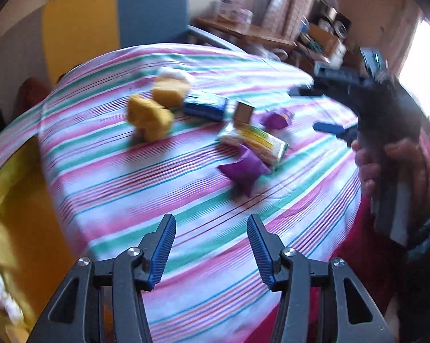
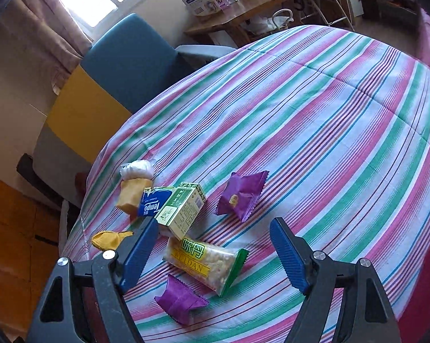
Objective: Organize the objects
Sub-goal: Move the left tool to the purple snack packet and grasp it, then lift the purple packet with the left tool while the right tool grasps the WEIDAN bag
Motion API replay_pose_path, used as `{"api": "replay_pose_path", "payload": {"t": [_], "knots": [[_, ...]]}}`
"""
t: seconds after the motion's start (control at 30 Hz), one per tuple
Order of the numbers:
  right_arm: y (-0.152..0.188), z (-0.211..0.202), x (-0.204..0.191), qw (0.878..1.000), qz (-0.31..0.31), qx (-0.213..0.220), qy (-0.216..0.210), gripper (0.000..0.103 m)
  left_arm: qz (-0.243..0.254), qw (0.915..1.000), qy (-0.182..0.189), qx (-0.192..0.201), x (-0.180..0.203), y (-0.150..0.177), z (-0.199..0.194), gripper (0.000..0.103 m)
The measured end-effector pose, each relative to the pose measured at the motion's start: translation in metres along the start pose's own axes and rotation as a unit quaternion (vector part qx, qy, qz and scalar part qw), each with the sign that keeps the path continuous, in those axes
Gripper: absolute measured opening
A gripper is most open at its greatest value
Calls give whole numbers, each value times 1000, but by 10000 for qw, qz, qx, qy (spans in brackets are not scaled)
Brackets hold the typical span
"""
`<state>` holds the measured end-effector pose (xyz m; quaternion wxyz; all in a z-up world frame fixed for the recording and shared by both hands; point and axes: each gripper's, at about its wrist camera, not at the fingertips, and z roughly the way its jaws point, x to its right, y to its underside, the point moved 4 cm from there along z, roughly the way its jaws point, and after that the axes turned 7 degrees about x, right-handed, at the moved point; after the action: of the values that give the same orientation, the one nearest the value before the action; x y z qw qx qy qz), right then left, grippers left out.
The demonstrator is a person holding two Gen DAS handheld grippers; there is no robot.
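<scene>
On the striped tablecloth point(image 2: 315, 120) lies a cluster: a yellow-green snack bag point(image 2: 206, 263), a green box point(image 2: 183, 210), a blue tissue pack point(image 2: 153, 204), two purple packets point(image 2: 242, 194) point(image 2: 180, 300), yellow pouches point(image 2: 130, 194) point(image 2: 109, 238) and a white bundle point(image 2: 137, 168). My right gripper point(image 2: 213, 223) hovers open above the snack bag and box, its pads touching nothing. The blurred left wrist view shows the same cluster further off, with the snack bag point(image 1: 255, 140) and a purple packet point(image 1: 243, 171) nearest. My left gripper point(image 1: 210, 218) is open over bare cloth. A hand holds the right gripper point(image 1: 309, 108) at the right.
A blue chair point(image 2: 129, 57) and a yellow panel point(image 2: 83, 120) stand beyond the table's far edge. A wooden desk point(image 2: 237, 11) with boxes sits behind. Red cloth point(image 1: 366, 257) hangs at the near right edge of the table. Striped cloth stretches to the right of the cluster.
</scene>
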<state>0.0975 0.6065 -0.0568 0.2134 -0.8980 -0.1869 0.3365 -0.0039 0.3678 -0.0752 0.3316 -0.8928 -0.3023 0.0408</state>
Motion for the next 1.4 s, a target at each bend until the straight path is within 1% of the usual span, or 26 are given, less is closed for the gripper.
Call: {"api": "replay_pose_path", "payload": {"t": [0.1,0.2,0.27,0.37,0.53,0.57,0.6,0.63,0.7,0.73,0.77,0.83,0.9,0.97,1.07,1.17,1.3,1.4], "knots": [[2,1,0,10000,25,-60,-63,84,540,9985,-15,-12,19,-8,16,53],[3,2,-1,9998,45,-119,-130,85,1068,9942,-21,-139,36,-16,38,53],[3,2,-2,9998,54,-137,-166,86,1215,9922,44,-263,41,-20,51,53],[4,3,-2,9996,80,-179,-216,86,1440,9887,-3,-408,49,-26,74,53],[5,5,-1,9993,126,-234,-260,87,1593,9860,-135,-464,55,-35,105,53],[5,5,-1,9992,147,-242,-268,87,1584,9860,-104,-511,55,-35,109,46],[5,6,0,9991,171,-257,-282,87,1495,9870,-68,-589,53,-34,115,36],[5,6,0,9991,191,-266,-285,87,1286,9892,64,-697,50,-31,117,28],[4,5,2,9992,210,-230,-262,87,998,9929,323,-553,45,-27,108,27],[3,5,3,9992,224,-199,-257,87,878,9945,326,-474,40,-21,100,27],[2,4,4,9993,253,-158,-241,87,800,9952,323,-460,37,-17,96,27],[1,3,7,9991,334,-137,-239,87,493,9969,415,-440,25,-2,81,27],[1,3,10,9987,412,-155,-247,87,317,9981,353,-392,19,13,67,27],[-2,1,14,9985,501,-73,-200,87,155,9986,365,-343,12,30,49,27],[-6,-2,26,9968,798,39,-103,87,16,9989,359,-303,5,49,28,27],[-7,1,35,9950,1003,1,-20,87,-81,9988,363,-325,1,60,17,27],[-6,4,35,9956,917,9,184,87,-83,9988,369,-312,-1,72,9,25],[-4,10,32,9965,779,-104,287,87,-22,9987,442,-242,2,75,2,25]]}}
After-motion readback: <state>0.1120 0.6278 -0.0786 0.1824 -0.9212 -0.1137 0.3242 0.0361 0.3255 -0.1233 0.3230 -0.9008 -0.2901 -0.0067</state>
